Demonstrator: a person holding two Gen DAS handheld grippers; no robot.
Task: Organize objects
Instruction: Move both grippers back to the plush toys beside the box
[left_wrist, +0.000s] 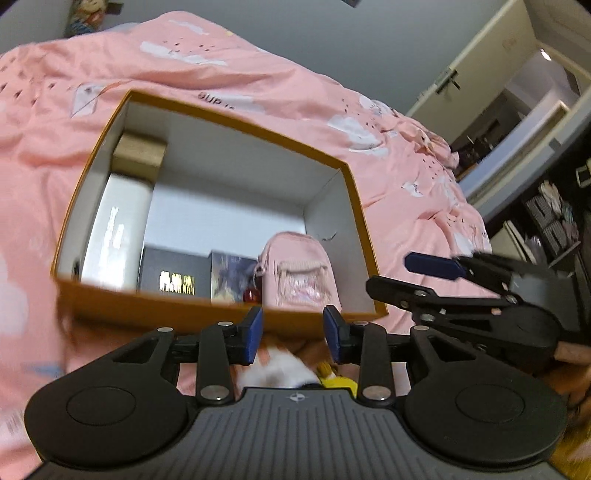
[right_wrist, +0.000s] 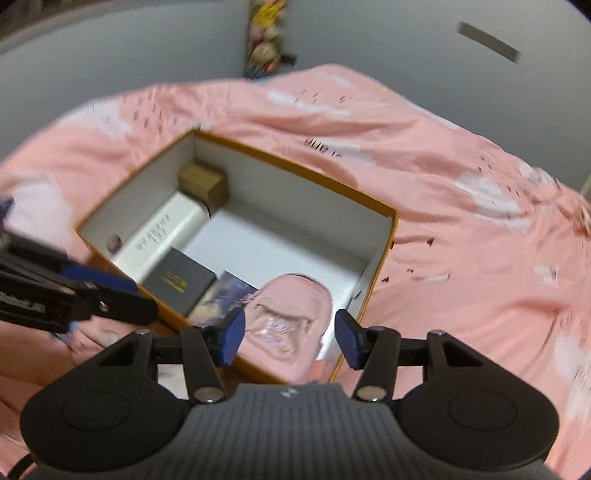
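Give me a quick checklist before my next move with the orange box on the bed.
1. Left gripper free: ok, jaws apart, nothing between the pads.
2. Right gripper free: ok, jaws apart above the pink mini backpack, not pressing it.
3. Backpack inside the orange box: ok, at its near right corner.
4. Room left in the box: ok, bare white floor in the middle.
5. White box, black box and gold box settled: ok, along the left and near sides.
6. Items still outside: cannot tell, something white and yellow is blurred.
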